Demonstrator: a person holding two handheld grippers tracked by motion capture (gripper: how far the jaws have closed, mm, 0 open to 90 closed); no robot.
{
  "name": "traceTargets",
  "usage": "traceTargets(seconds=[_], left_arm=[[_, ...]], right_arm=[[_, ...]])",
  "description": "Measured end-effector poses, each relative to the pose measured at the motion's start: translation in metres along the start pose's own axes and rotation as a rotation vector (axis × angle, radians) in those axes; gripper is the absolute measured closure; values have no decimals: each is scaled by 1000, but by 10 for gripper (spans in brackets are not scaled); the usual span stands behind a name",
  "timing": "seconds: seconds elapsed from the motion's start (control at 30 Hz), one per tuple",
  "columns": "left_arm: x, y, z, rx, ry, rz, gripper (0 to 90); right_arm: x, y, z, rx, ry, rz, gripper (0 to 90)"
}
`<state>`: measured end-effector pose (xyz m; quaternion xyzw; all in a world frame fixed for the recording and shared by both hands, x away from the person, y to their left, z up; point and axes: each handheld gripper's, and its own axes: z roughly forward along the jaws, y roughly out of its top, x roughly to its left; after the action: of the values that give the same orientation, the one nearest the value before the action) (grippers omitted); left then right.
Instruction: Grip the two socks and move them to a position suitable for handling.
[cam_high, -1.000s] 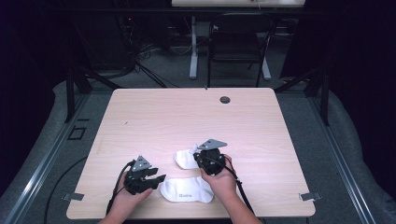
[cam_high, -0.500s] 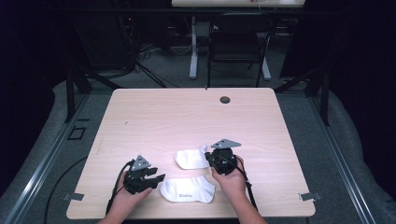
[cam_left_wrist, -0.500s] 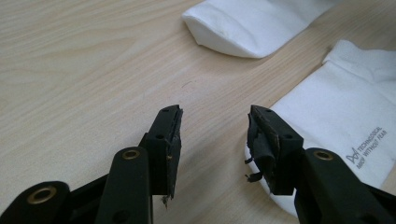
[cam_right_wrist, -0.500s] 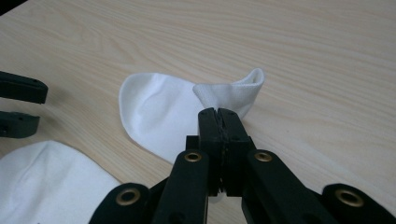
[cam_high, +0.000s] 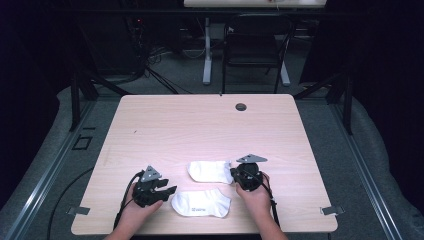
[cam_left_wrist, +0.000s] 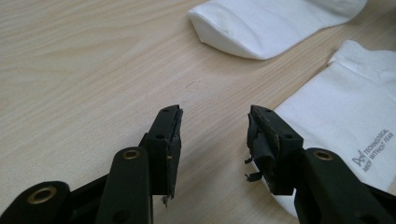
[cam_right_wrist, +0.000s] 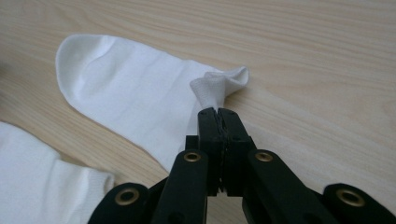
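Pinched shut on the bunched cuff of the far plain white cotton sock — right gripper, likely so the fabric can be drawn out flat across the pale wood-grain table. Lying just beside it, nearer the table's front edge, a second white sock with grey print, untouched. Open and empty just beside that sock's edge — left gripper, probably waiting its turn. Readable on the print: "TECHNOLOGICAL", with a smaller line below too blurred to make out.

Chair beyond wooden table
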<state>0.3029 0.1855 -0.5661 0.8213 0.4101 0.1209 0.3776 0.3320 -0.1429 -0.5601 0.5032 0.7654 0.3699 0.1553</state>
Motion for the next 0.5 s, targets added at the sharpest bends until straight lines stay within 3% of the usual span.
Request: traceTargets(seconds=[0.3,0.5], left_arm=[[2,4,1,-11,3,-3,544],[3,15,-1,-50,-1,-1,558]], right_arm=[[-12,-3,-6,12,-28,12,796],[-18,-2,-16,-24,-39,18,745]])
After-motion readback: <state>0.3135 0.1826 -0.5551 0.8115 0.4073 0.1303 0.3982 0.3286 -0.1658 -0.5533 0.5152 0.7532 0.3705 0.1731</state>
